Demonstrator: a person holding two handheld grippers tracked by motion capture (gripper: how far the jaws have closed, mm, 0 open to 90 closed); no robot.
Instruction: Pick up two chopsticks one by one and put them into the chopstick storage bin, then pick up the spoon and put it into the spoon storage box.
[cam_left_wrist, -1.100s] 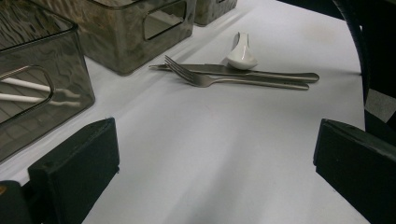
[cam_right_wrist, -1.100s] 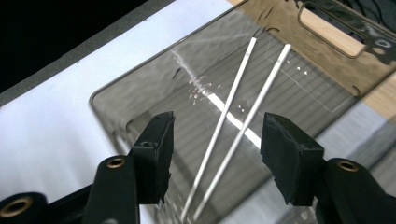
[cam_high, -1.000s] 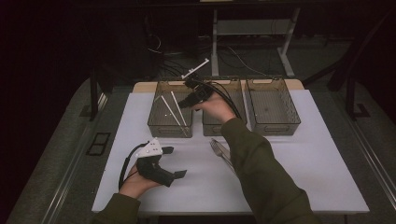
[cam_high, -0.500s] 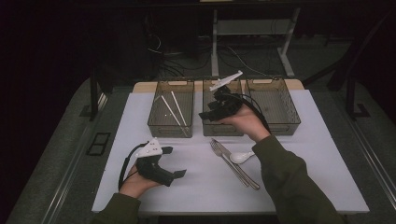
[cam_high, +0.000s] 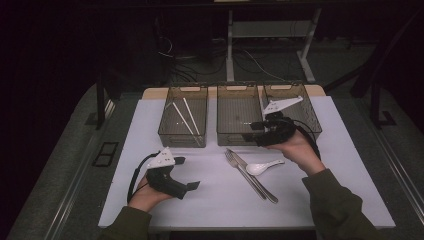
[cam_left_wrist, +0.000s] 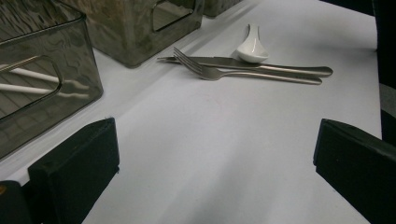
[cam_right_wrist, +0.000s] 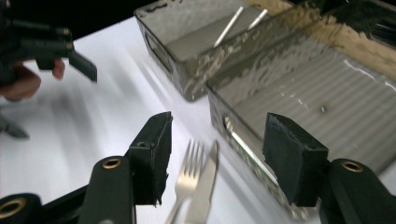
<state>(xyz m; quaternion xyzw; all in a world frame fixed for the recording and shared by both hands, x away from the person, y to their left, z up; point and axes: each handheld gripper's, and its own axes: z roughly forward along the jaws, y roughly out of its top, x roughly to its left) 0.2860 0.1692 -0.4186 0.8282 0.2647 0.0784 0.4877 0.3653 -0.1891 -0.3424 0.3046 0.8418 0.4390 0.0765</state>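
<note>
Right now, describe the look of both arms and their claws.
Both arms wear dark olive sleeves. The left claw and the right claw are black, each topped by a pale three-cornered plate, with a black cable trailing. Their jaws end in blocky black pads.

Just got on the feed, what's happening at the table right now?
A person is sorting cutlery into three bins. The left bin holds two chopsticks. The right gripper, jaws open and empty, hangs over the fork and knife in front of the middle bin. A white spoon lies beside them. The left gripper rests open on the table.
</note>
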